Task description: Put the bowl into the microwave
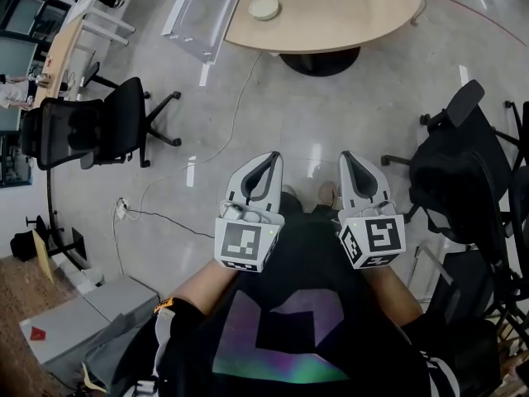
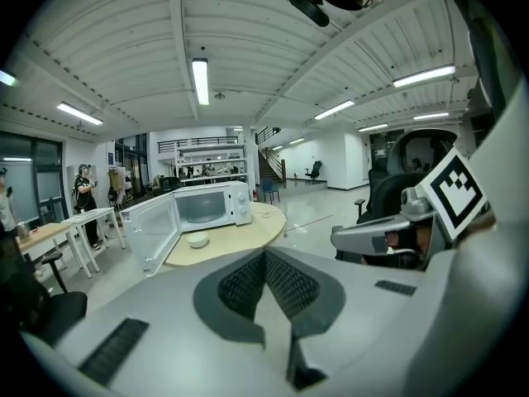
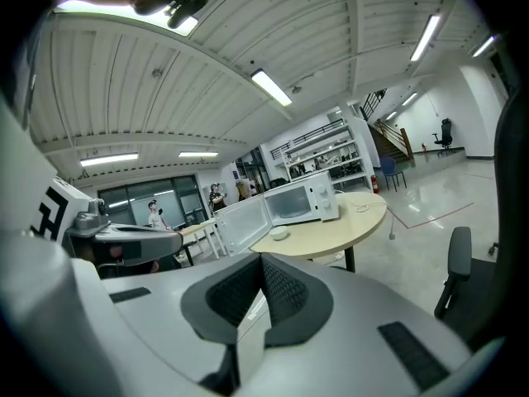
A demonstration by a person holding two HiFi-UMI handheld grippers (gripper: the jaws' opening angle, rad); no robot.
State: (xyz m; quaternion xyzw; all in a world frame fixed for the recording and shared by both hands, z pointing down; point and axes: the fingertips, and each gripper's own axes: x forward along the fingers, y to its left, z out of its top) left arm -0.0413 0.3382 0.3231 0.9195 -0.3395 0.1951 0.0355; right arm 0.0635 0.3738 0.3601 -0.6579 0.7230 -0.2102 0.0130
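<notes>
Glossy polished floor [image 1: 331, 114], matt wood-look table [image 1: 347, 19], smooth white bowl [image 1: 264, 7], mesh-backed chair [image 1: 62, 131].

Ahead of you, the small round off-white bowl [image 1: 264, 7] stands upright on the round pale wooden table [image 1: 347, 23]. It sits just in front of the white box-shaped microwave oven [image 2: 211, 206], near its opening but not inside it. The microwave's door [image 2: 151, 231] is swung wide open. It hangs from the oven's left side and reaches toward you, beside the bowl but apart from it.
</notes>
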